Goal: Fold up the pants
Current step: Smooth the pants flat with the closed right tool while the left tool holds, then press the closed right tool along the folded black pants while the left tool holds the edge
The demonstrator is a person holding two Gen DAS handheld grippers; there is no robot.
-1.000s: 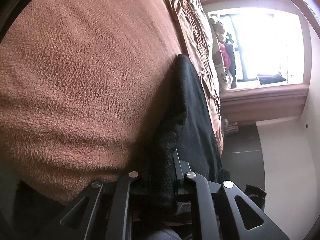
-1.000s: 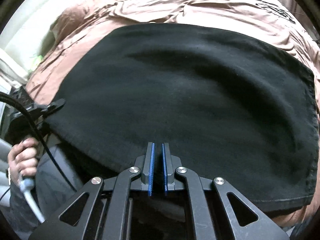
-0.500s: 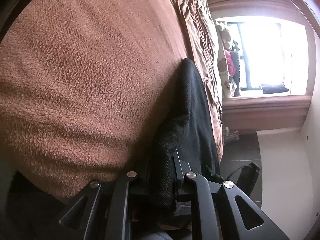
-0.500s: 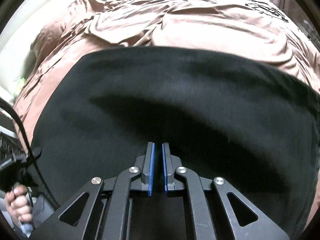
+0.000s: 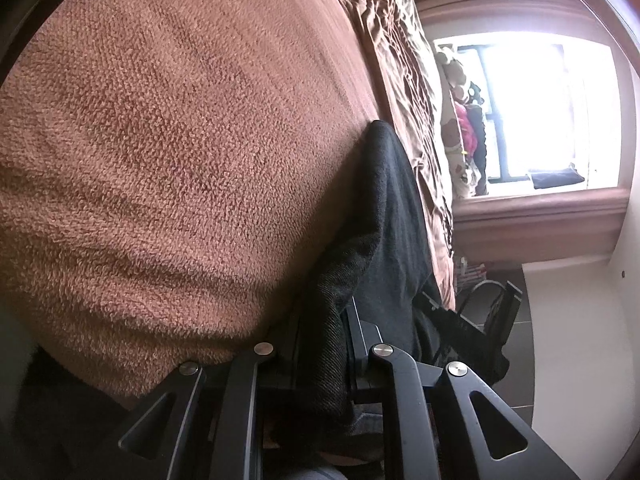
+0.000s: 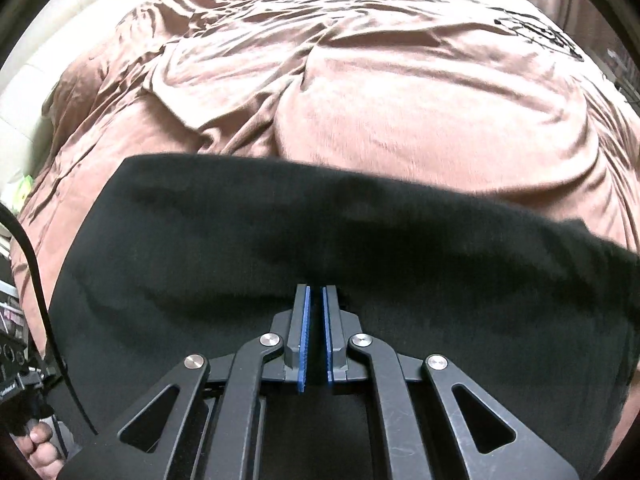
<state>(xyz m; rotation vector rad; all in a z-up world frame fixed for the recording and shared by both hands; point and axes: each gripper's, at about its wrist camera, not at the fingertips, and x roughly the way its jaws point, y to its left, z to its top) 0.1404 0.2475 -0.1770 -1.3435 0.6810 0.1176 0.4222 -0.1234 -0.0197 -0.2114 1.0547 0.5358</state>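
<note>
The black pants (image 6: 280, 248) lie spread flat on a brown blanket, filling the lower half of the right wrist view. My right gripper (image 6: 315, 292) hovers over their middle, shut, with nothing between its blue pads. In the left wrist view my left gripper (image 5: 324, 320) is shut on a thick edge of the black pants (image 5: 384, 208), which run away from the fingers along the side of the bed. The left fingertips are hidden by the cloth.
The brown fleece blanket (image 5: 180, 140) bulges close to the left gripper. Rumpled brown bedding (image 6: 340, 80) covers the bed beyond the pants. A bright window (image 5: 552, 112) and floor (image 5: 520, 320) lie to the right. A hand (image 6: 40, 448) and black cable (image 6: 36, 272) show at the lower left.
The right gripper has travelled across the pants toward their far edge, so more blanket shows ahead. The left gripper keeps its hold and has barely shifted.
</note>
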